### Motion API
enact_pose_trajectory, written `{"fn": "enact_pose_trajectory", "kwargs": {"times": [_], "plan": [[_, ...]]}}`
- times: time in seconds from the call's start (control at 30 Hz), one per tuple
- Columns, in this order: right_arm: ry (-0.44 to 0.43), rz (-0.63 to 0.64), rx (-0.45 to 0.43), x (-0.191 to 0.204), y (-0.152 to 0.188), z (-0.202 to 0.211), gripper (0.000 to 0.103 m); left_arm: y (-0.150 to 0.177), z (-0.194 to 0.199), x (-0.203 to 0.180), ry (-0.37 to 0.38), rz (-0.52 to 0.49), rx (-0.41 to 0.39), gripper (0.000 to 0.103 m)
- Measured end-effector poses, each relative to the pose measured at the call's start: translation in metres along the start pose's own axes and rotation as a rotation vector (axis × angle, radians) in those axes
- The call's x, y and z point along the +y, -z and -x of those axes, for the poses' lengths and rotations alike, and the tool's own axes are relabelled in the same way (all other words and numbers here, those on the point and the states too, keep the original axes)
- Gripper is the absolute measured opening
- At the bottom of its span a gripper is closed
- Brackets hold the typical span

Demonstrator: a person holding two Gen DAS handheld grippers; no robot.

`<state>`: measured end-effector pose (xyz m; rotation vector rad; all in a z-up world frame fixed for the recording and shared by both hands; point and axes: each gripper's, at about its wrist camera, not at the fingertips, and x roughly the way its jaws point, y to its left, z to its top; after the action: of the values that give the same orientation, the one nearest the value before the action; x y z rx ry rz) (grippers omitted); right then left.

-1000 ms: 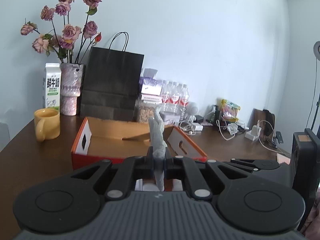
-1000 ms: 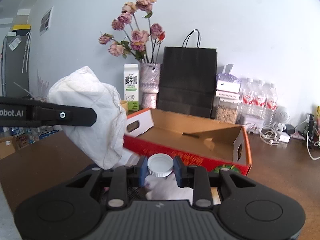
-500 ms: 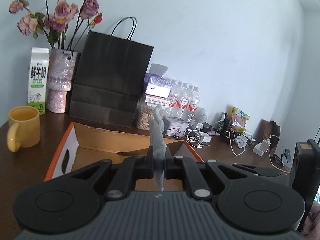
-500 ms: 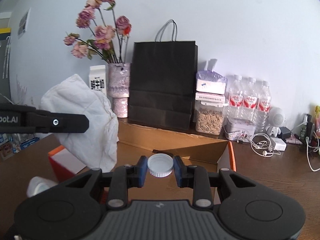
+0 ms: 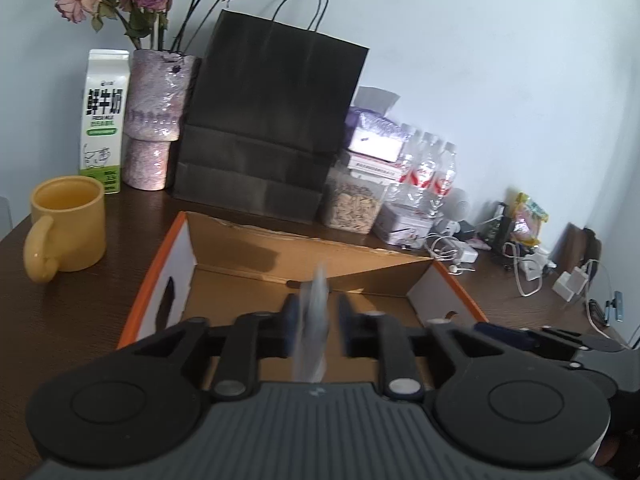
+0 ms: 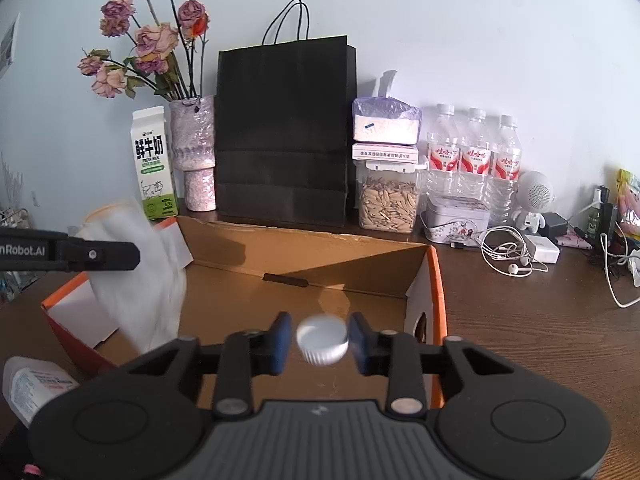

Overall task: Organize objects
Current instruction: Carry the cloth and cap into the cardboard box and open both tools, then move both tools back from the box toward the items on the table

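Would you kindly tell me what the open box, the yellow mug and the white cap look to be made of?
Open box: corrugated cardboard, going by its matte brown inside, folded flaps and printed orange-white outside.
Yellow mug: probably glazed ceramic, given the thick wall and soft sheen.
White cap: likely plastic, smooth on top with a ribbed edge, though it is blurred.

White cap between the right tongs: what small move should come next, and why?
Probably lift the right tongs clear of the cardboard box: the jaws stand apart from the white cap, which looks blurred over the box floor, so it seems released.
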<state>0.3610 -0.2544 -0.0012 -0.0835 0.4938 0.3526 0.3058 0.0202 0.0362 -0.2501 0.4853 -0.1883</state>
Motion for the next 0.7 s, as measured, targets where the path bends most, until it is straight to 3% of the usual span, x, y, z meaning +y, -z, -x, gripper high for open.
{"fn": "enact_pose_trajectory", "kwargs": {"times": [0.03, 0.07, 0.1, 0.3, 0.7], "plan": [[0.005, 0.002, -0.003, 0.000, 0.000, 0.001, 0.061, 0.000, 0.001, 0.000, -0.018, -0.003, -0.005, 0.071], [0.011, 0.005, -0.006, 0.001, 0.000, 0.001, 0.079, 0.000, 0.003, -0.002, -0.045, -0.010, -0.018, 0.094], [0.021, 0.008, -0.013, 0.001, 0.000, 0.002, 0.089, 0.000, 0.005, -0.004, -0.075, -0.022, -0.037, 0.103], [0.034, 0.015, -0.033, 0.003, -0.001, 0.007, 0.103, 0.000, 0.012, -0.013, -0.101, -0.062, -0.065, 0.103], [0.033, 0.021, -0.053, 0.004, -0.002, 0.016, 0.103, 0.003, 0.023, -0.022, -0.115, -0.090, -0.091, 0.103]]}}
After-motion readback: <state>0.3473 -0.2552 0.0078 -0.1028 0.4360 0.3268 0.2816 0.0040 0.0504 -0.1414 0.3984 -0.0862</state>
